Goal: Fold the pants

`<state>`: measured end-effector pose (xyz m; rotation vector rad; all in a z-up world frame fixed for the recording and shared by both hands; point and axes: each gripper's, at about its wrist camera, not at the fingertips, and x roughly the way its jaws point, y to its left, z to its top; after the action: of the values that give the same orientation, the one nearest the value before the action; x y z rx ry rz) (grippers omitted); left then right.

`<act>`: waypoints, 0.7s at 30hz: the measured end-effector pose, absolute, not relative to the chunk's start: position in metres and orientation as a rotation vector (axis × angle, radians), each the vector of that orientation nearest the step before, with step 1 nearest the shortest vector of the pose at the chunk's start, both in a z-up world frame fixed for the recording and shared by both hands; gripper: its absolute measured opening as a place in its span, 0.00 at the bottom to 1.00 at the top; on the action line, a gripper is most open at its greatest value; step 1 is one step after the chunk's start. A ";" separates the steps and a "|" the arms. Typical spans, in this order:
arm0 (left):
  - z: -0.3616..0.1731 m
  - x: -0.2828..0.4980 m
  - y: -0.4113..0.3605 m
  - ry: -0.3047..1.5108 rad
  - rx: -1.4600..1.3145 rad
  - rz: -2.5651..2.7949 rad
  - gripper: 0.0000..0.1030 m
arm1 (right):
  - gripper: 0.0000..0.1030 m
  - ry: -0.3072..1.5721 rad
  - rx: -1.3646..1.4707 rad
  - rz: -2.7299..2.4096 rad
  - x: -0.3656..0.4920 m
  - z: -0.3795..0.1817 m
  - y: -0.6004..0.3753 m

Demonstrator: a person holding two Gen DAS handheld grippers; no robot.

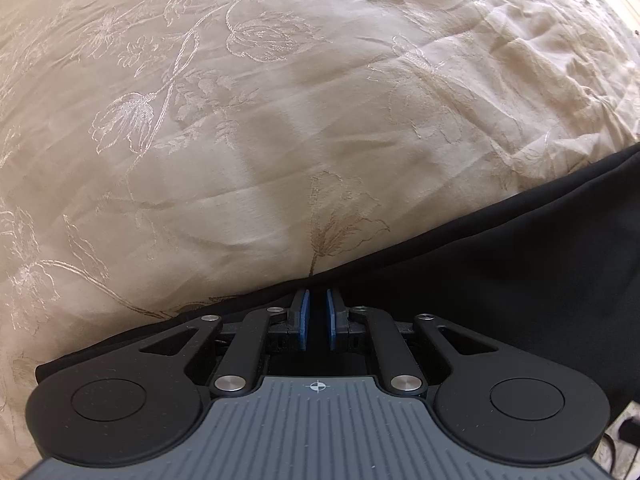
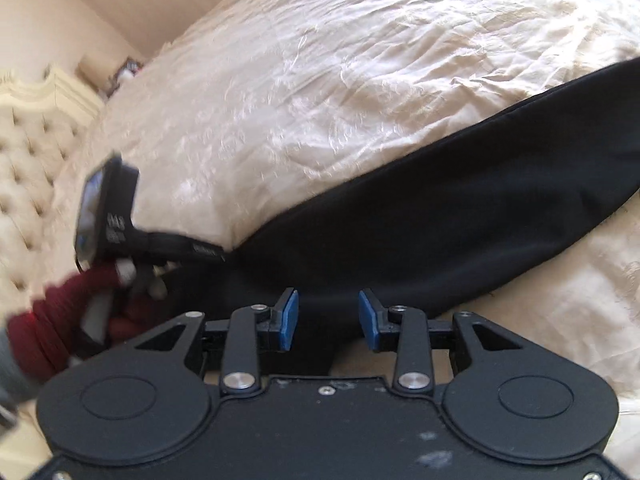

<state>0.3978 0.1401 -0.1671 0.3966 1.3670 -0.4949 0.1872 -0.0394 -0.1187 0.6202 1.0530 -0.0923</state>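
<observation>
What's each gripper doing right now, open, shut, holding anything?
Left gripper: shut on the edge of the black pants.
Right gripper: open, nothing pinched; the pants lie just beyond its blue pads.

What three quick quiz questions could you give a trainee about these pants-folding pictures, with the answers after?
1. True or false: the right gripper is clamped on the black pants.
2. Which gripper has its jaws nearly shut at the pants' edge? A. left gripper B. right gripper
3. What do the pants lie on?

Key
1. False: its jaws stand apart, pads off the cloth.
2. A
3. A cream bedspread with a stitched flower pattern.
</observation>
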 end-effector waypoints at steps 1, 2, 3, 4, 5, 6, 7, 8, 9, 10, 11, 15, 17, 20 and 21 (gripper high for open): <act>-0.167 0.398 0.140 1.367 0.396 -0.494 0.11 | 0.36 1.082 0.560 -0.068 0.184 -0.122 -0.033; -0.167 0.398 0.140 1.367 0.396 -0.494 0.11 | 0.36 1.110 0.504 -0.036 0.179 -0.127 -0.025; -0.167 0.398 0.140 1.367 0.399 -0.493 0.11 | 0.36 1.133 0.460 -0.004 0.175 -0.131 -0.018; -0.167 0.398 0.140 1.368 0.401 -0.493 0.11 | 0.36 1.146 0.436 0.018 0.173 -0.133 -0.012; -0.167 0.398 0.139 1.369 0.403 -0.493 0.11 | 0.36 1.156 0.411 0.043 0.168 -0.134 -0.007; -0.167 0.398 0.138 1.371 0.404 -0.492 0.11 | 0.36 1.162 0.384 0.064 0.166 -0.135 -0.002; -0.166 0.398 0.138 1.373 0.403 -0.491 0.11 | 0.36 1.161 0.356 0.075 0.166 -0.136 0.004; -0.166 0.399 0.137 1.375 0.403 -0.491 0.11 | 0.36 1.155 0.329 0.083 0.166 -0.137 0.008; -0.166 0.399 0.137 1.377 0.402 -0.490 0.11 | 0.36 1.143 0.302 0.094 0.167 -0.136 0.012; -0.166 0.399 0.136 1.378 0.402 -0.489 0.11 | 0.36 1.129 0.281 0.106 0.170 -0.136 0.016; -0.166 0.400 0.136 1.380 0.403 -0.489 0.11 | 0.36 1.116 0.258 0.123 0.174 -0.136 0.020; -0.166 0.401 0.134 1.383 0.408 -0.489 0.11 | 0.36 1.027 0.147 0.169 0.185 -0.117 0.034; -0.167 0.400 0.133 1.382 0.414 -0.488 0.11 | 0.36 0.972 0.156 0.177 0.186 -0.105 0.030; -0.166 0.400 0.132 1.384 0.414 -0.490 0.11 | 0.36 1.014 0.179 0.182 0.188 -0.114 0.022; -0.167 0.400 0.133 1.385 0.411 -0.492 0.11 | 0.36 1.030 0.166 0.188 0.187 -0.118 0.022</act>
<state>0.4000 0.1326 -0.1668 0.4110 1.3846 -0.4924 0.1866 0.0218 -0.1181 0.1659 1.0304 0.1881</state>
